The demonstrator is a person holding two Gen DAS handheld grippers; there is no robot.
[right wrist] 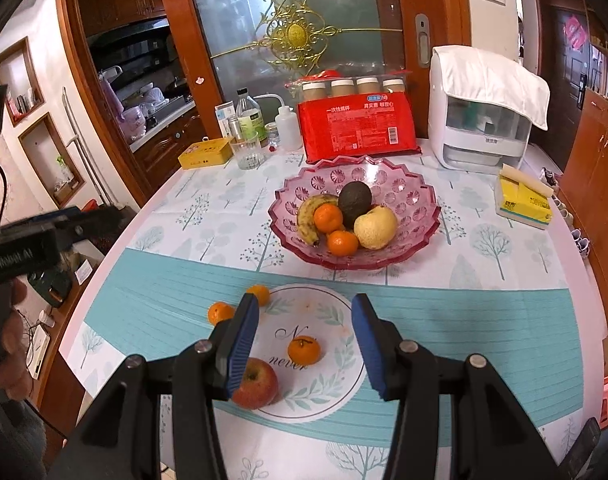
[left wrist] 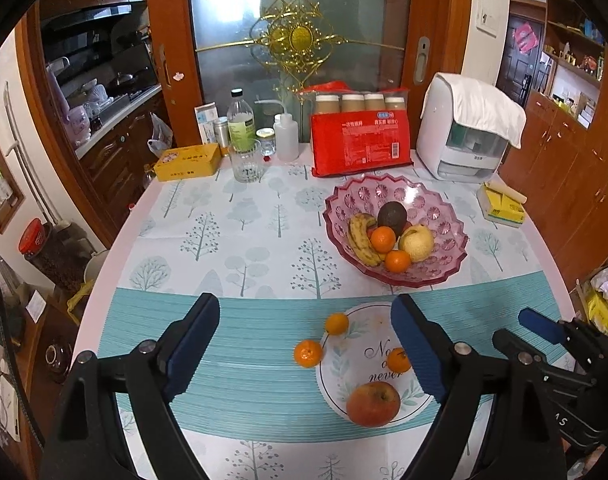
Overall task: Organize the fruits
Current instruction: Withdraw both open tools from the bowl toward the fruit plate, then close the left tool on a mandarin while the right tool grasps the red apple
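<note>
A pink glass fruit bowl [left wrist: 452, 208] [right wrist: 420, 192] holds a banana, a dark avocado, a pear and two tangerines. On the tablecloth in front of it lie a red apple [left wrist: 372, 404] [right wrist: 259, 386] and three loose tangerines [left wrist: 308, 353] [left wrist: 336, 323] [right wrist: 304, 350]. My left gripper [left wrist: 304, 344] is open above the near tablecloth, with two tangerines between its fingers' lines. My right gripper [right wrist: 306, 338] is open, with one tangerine between its fingers and the apple by its left finger. The right gripper also shows in the left wrist view [left wrist: 544, 328].
At the table's far side stand a red package [left wrist: 360, 148], bottles, a drinking glass [left wrist: 245, 164], a yellow tin [left wrist: 187, 162] and a white appliance [left wrist: 464, 136]. A yellow tissue pack [left wrist: 502, 204] lies at the right. The round table's edge curves away on both sides.
</note>
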